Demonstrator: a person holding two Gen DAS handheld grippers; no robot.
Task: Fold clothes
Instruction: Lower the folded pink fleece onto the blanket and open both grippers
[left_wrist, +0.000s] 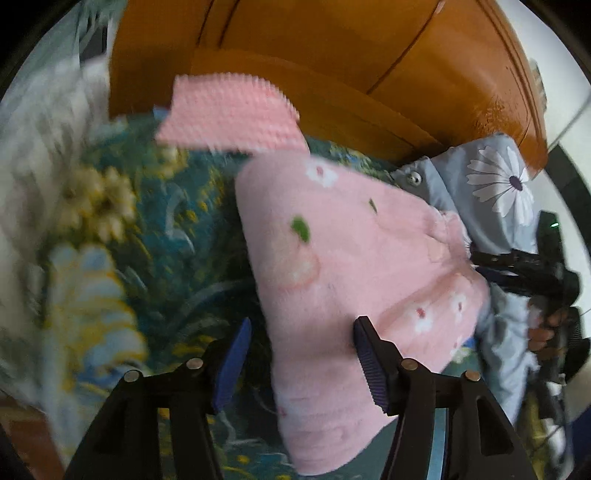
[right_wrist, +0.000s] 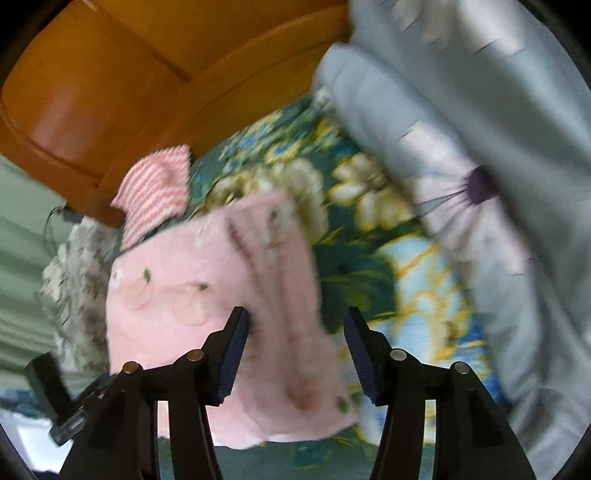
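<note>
A pink fleece garment (left_wrist: 351, 258) with peach and flower prints lies folded on a floral bedspread (left_wrist: 155, 236); it also shows in the right wrist view (right_wrist: 221, 295). My left gripper (left_wrist: 301, 360) is open just above its near edge, holding nothing. My right gripper (right_wrist: 295, 354) is open over the pink garment's right edge, empty. The right gripper also shows at the right edge of the left wrist view (left_wrist: 524, 266). A pink textured cloth (left_wrist: 232, 114) lies beyond the garment by the headboard. A grey-blue daisy-print garment (left_wrist: 495, 192) lies to the right, large in the right wrist view (right_wrist: 480, 166).
An orange wooden headboard (left_wrist: 332, 55) stands behind the bed. A white floral cloth (right_wrist: 77, 280) lies at the left of the pink garment. The bedspread's blue and yellow flowers (right_wrist: 406, 277) show between the garments.
</note>
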